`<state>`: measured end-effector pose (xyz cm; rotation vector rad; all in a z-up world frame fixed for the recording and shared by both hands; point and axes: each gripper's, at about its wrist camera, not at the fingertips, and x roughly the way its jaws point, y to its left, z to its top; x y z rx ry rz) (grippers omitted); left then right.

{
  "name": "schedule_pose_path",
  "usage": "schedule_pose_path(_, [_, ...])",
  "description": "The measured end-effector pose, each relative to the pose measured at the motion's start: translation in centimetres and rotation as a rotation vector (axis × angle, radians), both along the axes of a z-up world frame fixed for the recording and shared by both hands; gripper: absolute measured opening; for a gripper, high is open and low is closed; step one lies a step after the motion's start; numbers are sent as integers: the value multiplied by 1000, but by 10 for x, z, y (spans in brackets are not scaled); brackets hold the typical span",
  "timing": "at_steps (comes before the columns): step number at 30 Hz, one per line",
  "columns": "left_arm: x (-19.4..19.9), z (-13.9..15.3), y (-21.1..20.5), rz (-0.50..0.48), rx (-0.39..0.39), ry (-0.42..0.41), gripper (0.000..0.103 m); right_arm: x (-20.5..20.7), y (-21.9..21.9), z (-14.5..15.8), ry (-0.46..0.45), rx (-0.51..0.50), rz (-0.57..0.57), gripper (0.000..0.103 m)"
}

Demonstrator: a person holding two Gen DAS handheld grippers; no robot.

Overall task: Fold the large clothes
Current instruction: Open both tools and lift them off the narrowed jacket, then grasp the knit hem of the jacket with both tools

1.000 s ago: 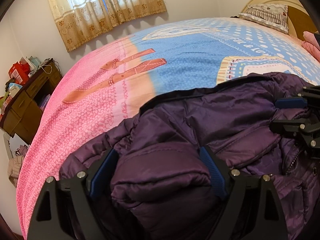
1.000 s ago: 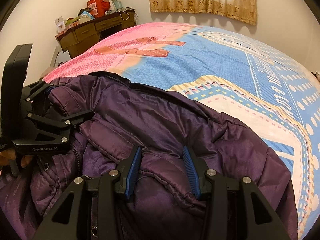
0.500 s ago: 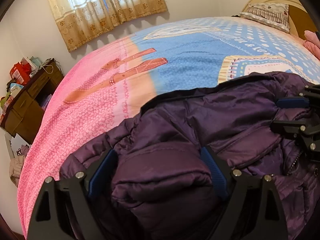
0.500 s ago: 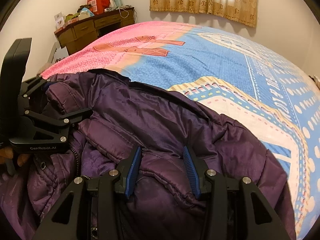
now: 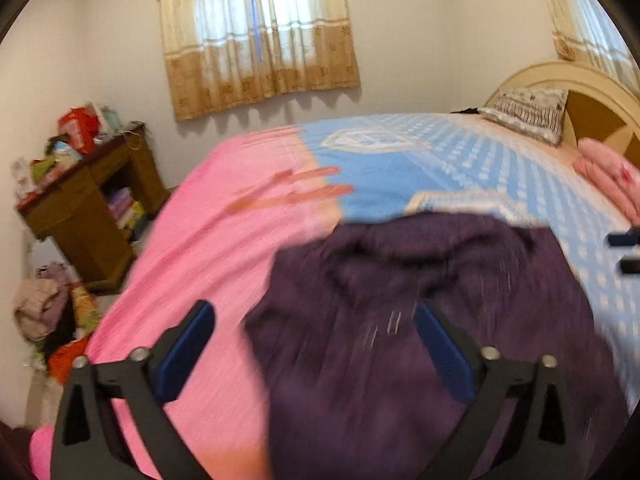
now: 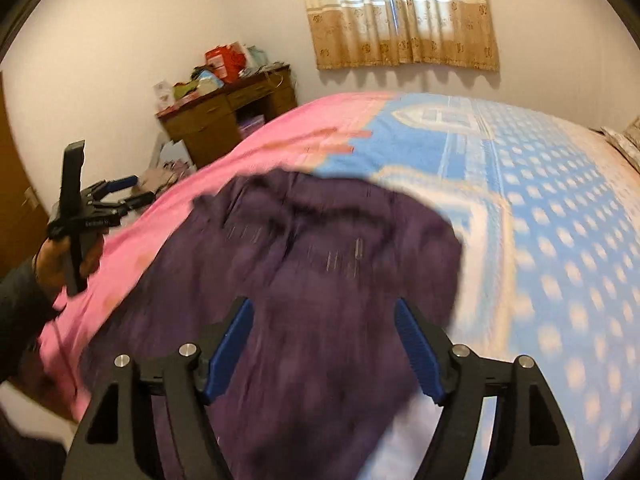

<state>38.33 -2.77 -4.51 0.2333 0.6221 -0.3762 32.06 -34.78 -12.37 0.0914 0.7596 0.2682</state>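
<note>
A dark purple padded jacket (image 5: pixel 420 320) lies bunched on the pink and blue bedspread (image 5: pixel 248 240); it also shows in the right wrist view (image 6: pixel 320 280). Both views are blurred by motion. My left gripper (image 5: pixel 312 340) is open and empty, raised above the jacket's left edge; it also shows in the right wrist view (image 6: pixel 120 196). My right gripper (image 6: pixel 324 344) is open and empty above the jacket's near part. Its fingertips (image 5: pixel 624 252) show at the right edge of the left wrist view.
A cluttered wooden desk (image 5: pixel 84 216) stands left of the bed, with clothes piled on the floor (image 5: pixel 44 308). A pillow (image 5: pixel 528 112) and headboard (image 5: pixel 592 92) are at the far right, with pink fabric (image 5: pixel 608 176). A curtained window (image 5: pixel 256 32) is behind.
Both grippers opened, let go of the jacket and pulled up and back. The jacket now lies loose on the bed, farther from both cameras.
</note>
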Motion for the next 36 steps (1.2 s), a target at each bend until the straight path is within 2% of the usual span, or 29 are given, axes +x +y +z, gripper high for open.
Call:
schedule_pose_path(4, [-67, -27, 75, 65, -61, 102, 103, -102, -6, -28, 67, 61, -13, 74])
schedule_pose_path(5, [-89, -38, 94, 84, -87, 142, 103, -117, -8, -34, 77, 78, -24, 74])
schedule_pose_path(9, [-147, -67, 124, 99, -153, 201, 103, -184, -10, -79, 133, 206, -101, 74])
schedule_pose_path(13, [-179, -91, 125, 92, -260, 263, 103, -205, -5, -112, 143, 335, -157, 74])
schedule_pose_path(15, [-187, -98, 119, 85, -273, 266, 103, -209, -6, -125, 123, 386, -189, 74])
schedule_pose_path(18, [-192, -108, 114, 91, -285, 246, 102, -216, -4, -128, 59, 413, -222, 74])
schedule_pose_path(21, [-188, -122, 108, 69, -317, 276, 93, -209, 7, -130, 58, 432, -203, 74])
schedule_pose_path(22, [-188, -126, 105, 70, -320, 279, 85, -205, 12, -131, 66, 448, -177, 74])
schedule_pose_path(23, [-188, -128, 102, 65, -328, 284, 82, -199, 20, -133, 79, 442, -153, 74])
schedule_pose_path(24, [-188, -132, 98, 52, -343, 297, 82, -196, 26, -133, 83, 412, -161, 74])
schedule_pose_path(26, [-195, -135, 94, 55, -324, 264, 82, -193, 33, -133, 90, 376, -177, 74])
schedule_pose_path(27, [-196, -136, 92, 52, -315, 250, 78, -192, 34, -133, 92, 378, -182, 69])
schedule_pose_path(28, [-197, -136, 91, 44, -317, 244, 73, -193, 34, -133, 96, 376, -192, 53])
schedule_pose_path(29, [-198, -135, 92, 38, -318, 234, 61, -194, 30, -135, 112, 383, -208, 47])
schedule_pose_path(31, [-199, -133, 96, 32, -314, 225, 44, -198, 22, -139, 112, 434, -203, 32])
schedule_pose_path(33, [-201, -127, 104, 20, -342, 230, 32, -206, 19, -142, 113, 471, -199, 27])
schedule_pose_path(36, [-215, -116, 106, 6, -340, 220, 26, -220, 18, -142, 110, 482, -190, 25])
